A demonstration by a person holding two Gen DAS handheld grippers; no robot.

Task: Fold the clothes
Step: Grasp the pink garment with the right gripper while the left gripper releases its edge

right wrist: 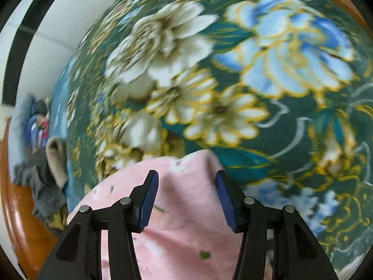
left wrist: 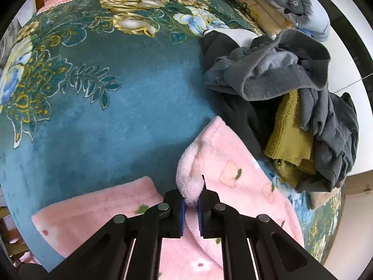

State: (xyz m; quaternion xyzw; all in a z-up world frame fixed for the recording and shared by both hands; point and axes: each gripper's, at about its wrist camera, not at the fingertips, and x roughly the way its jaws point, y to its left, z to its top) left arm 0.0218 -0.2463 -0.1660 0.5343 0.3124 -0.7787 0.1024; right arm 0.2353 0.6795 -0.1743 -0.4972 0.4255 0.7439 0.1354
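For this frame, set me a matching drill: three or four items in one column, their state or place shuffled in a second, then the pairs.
Items
1. left gripper
2. right gripper
3. grey clothes heap
4. folded stack

States
A. open above the pink fabric
B. crumpled, unfolded, on the bed
C. shut on a fold of the pink fleece garment
D. piled neatly at the bed's far corner

Pairs: 1-C, 2-A, 3-B, 4-D
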